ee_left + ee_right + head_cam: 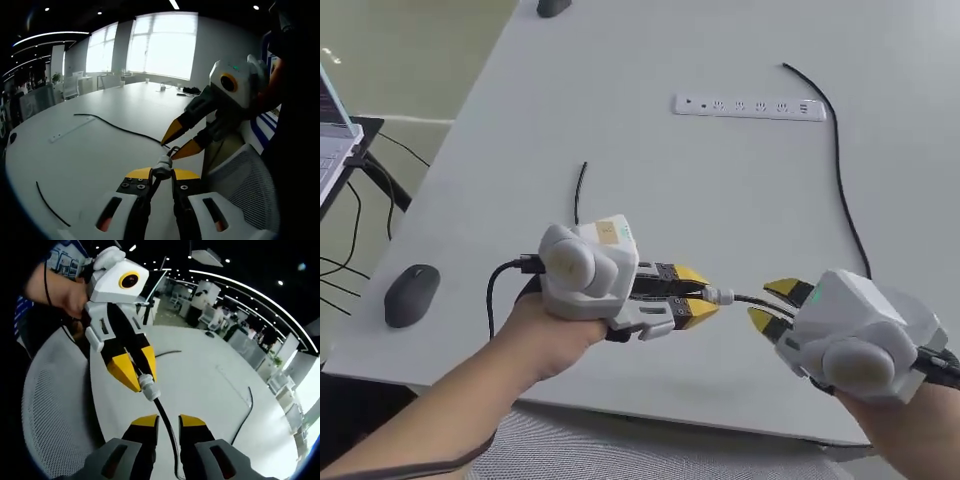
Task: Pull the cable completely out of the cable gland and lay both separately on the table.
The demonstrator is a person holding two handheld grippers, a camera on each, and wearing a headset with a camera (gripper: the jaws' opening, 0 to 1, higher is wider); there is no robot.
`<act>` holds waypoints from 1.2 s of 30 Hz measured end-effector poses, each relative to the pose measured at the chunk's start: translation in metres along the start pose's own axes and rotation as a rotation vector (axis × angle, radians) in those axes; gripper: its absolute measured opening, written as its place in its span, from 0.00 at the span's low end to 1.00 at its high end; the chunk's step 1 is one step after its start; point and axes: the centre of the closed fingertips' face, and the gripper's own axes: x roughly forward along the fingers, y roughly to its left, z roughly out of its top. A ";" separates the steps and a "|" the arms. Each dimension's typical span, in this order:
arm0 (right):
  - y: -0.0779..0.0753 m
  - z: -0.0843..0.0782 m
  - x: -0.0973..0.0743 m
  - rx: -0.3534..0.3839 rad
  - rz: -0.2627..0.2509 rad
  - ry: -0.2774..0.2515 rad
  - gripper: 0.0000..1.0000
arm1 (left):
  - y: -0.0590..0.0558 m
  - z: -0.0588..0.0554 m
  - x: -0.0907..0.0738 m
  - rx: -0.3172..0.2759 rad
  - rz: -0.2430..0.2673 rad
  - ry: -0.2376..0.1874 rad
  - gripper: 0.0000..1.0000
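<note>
Broadly, above the white desk's [620, 150] near edge, the left gripper [698, 294] has its jaws clamped and the right gripper's [763, 302] jaws stand apart. The black cable [165, 420] runs loose between the right jaws into the cable gland [718, 296] pinched in the left jaws.

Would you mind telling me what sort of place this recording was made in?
Probably an open-plan office: a large white table carrying a power strip and a computer mouse, with more desks and chairs beyond.
</note>
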 end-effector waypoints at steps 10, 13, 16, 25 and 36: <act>0.008 0.004 0.006 -0.074 0.023 0.009 0.03 | 0.000 -0.002 0.003 0.005 -0.006 0.011 0.15; 0.009 0.004 0.007 -0.083 0.021 0.011 0.02 | 0.000 -0.003 0.003 0.005 -0.009 0.013 0.15; 0.009 0.002 0.007 -0.064 0.023 0.012 0.02 | 0.000 -0.004 0.004 0.011 -0.012 0.017 0.15; 0.009 -0.001 0.006 -0.041 0.016 -0.006 0.00 | -0.002 -0.002 0.004 0.017 -0.016 0.009 0.15; 0.009 -0.003 0.007 0.014 0.018 -0.004 0.00 | -0.003 -0.003 0.003 0.031 -0.016 0.008 0.15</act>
